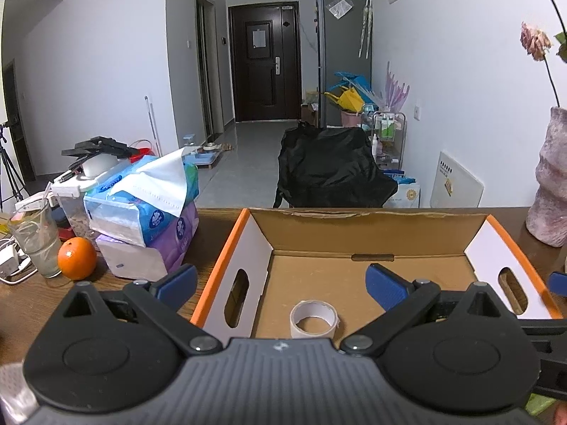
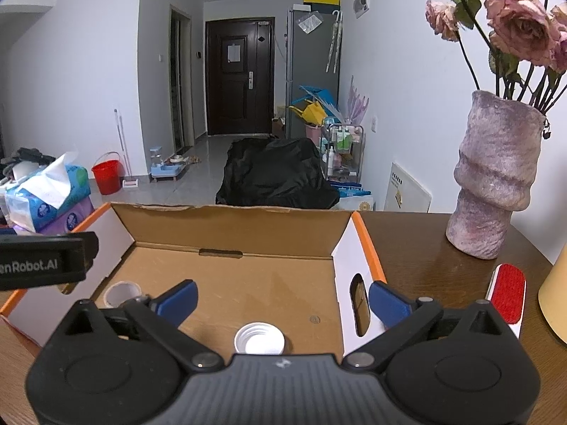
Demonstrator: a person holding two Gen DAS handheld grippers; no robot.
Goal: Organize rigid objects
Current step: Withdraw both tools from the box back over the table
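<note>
An open cardboard box [image 1: 368, 228] with orange rims sits on the wooden table; it also shows in the right wrist view [image 2: 230, 226]. A roll of white tape [image 1: 313, 318] lies on the box floor near its front left; it shows in the right wrist view [image 2: 122, 292] too. A white lid [image 2: 259, 338] lies upside down on the box floor near the front. My left gripper [image 1: 281, 285] is open and empty above the tape. My right gripper [image 2: 282, 301] is open and empty above the lid.
Tissue packs [image 1: 149, 198], an orange [image 1: 77, 258] and a glass [image 1: 35, 244] stand left of the box. A pink vase [image 2: 492, 177] with dried roses stands at the right. A red and white brush [image 2: 506, 292] lies on the table right of the box.
</note>
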